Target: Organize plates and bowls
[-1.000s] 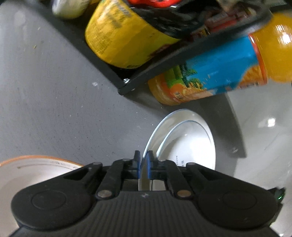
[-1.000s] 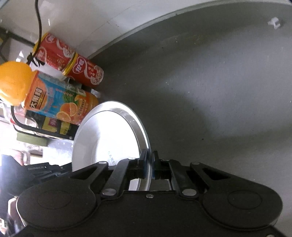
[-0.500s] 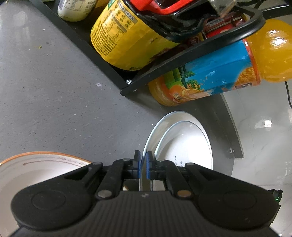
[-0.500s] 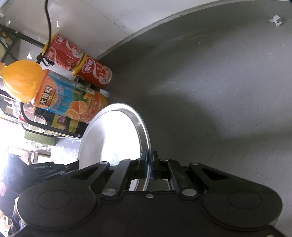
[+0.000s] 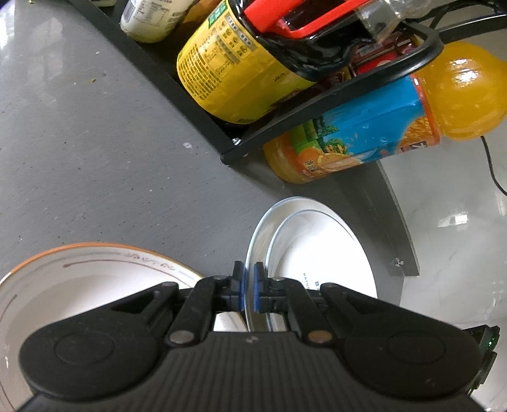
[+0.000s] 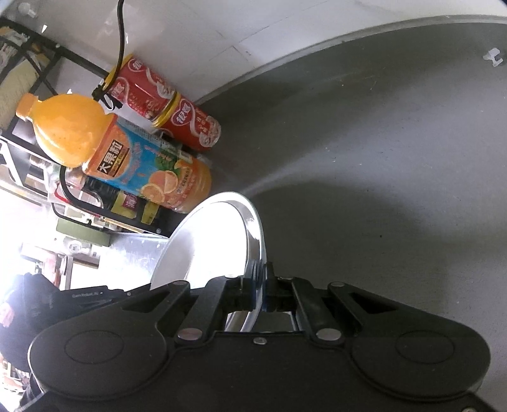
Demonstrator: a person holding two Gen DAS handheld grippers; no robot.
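left hand-held gripper (image 5: 249, 293): blue pads pinched narrow on the rim of a white plate (image 5: 320, 253), so it's holding that edge-on. Same grip as half a second back, just a bit further from the rack now, more of the shelf showing at the top.
right hand-held gripper (image 6: 259, 286): also clamped tight on a plate rim (image 6: 206, 247), plate tilted up on edge, shiny side catching the light. Pretty sure it's the same plate gripped from the other side, but can't fully tell.
bowl (image 5: 73, 285): white with an orange rim and a brown squiggle, near left in the left wrist view, right under the gripper body. More of it in frame than before.
table (image 5: 95, 152): grey, a bit speckled; the plate sits above it, near the right edge in the left view.
juice bottle (image 5: 380, 133): orange juice with a blue label, lying just beyond the plate, tucked under the rack corner. Also seen in the right view (image 6: 126, 158).
black rack (image 5: 240, 145): far side, holding a yellow-label jar (image 5: 234, 76) and a small white bottle (image 5: 152, 19).
red cans (image 6: 164, 101): two end to end, far left in the right view, against the white wall.
compared to a second ago: both views have pulled back a little, and the left one is less blurred.
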